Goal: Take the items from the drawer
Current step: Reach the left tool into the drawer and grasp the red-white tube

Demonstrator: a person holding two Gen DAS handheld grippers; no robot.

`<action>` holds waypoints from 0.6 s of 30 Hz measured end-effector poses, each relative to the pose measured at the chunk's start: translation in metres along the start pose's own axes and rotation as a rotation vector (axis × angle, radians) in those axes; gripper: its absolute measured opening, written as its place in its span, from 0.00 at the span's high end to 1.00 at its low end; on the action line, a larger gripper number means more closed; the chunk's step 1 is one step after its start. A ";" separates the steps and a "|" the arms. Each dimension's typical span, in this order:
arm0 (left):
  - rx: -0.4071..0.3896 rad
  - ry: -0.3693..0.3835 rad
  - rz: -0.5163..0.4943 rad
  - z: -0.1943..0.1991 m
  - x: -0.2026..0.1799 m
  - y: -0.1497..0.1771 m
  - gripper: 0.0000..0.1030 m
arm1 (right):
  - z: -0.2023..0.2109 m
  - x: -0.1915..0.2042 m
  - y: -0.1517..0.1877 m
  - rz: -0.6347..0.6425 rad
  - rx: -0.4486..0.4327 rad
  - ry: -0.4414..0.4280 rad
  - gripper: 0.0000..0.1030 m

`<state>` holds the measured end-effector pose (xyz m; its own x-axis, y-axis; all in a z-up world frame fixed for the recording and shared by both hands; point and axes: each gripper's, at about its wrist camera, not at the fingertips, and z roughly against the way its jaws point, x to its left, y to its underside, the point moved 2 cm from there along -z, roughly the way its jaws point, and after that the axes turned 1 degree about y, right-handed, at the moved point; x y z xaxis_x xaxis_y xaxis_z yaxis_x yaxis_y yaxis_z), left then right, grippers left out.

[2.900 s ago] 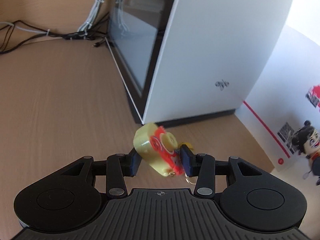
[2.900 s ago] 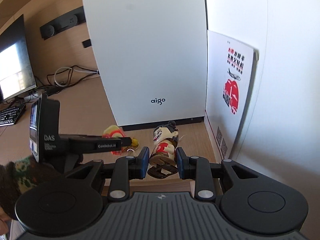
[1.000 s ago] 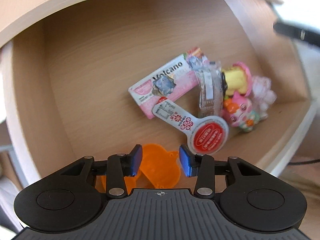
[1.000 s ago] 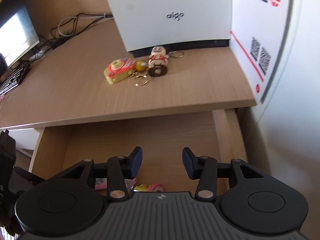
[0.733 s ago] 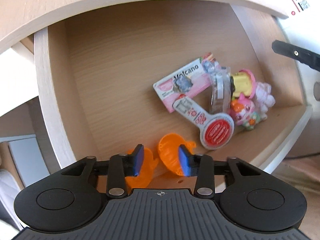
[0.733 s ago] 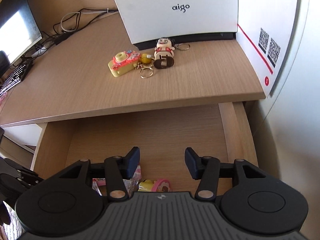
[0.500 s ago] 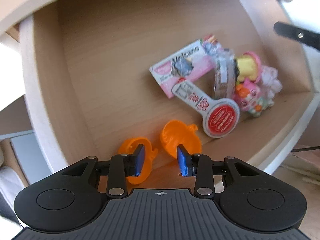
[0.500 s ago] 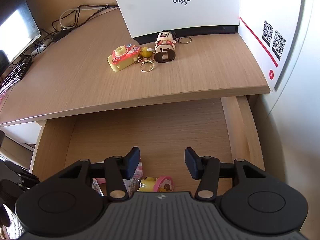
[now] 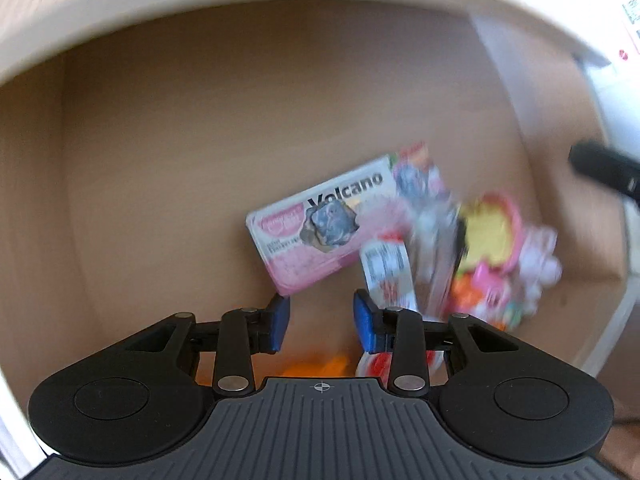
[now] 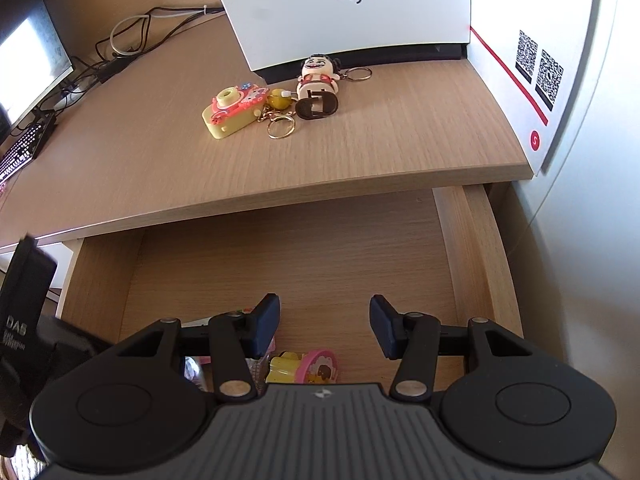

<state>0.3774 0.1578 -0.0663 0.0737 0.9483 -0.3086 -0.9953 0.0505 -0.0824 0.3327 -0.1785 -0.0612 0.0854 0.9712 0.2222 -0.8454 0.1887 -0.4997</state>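
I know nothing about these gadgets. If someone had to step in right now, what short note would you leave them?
Left gripper: open, holding nothing, pointing down into the open drawer, just short of the pink Volcano packet.
Right gripper: open, holding nothing, above the drawer's right half.
Done: the yellow toy camera keychain and the laughing figurine keychain lie side by side on the desk.
Left in the drawer: the Volcano packet, a red-and-white tag, pink and yellow toys, and something orange mostly hidden under the left gripper.

White aigo case [image 10: 344,8], monitor [image 10: 28,52], cables [image 10: 132,36].
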 end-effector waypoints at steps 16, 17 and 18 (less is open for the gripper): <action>-0.327 -0.075 -0.578 0.056 -0.054 0.016 0.63 | -0.005 -0.005 0.000 0.002 0.001 0.022 0.52; -0.336 -0.079 -0.570 0.056 -0.049 0.018 0.63 | -0.006 -0.006 0.001 0.000 0.005 0.023 0.52; -0.319 -0.066 -0.552 0.055 -0.046 0.019 0.63 | -0.007 -0.006 0.001 -0.001 0.008 0.025 0.52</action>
<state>0.3520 0.1319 -0.0016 0.5561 0.8271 -0.0815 -0.7435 0.4513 -0.4934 0.3352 -0.1832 -0.0688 0.0993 0.9745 0.2012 -0.8495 0.1883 -0.4928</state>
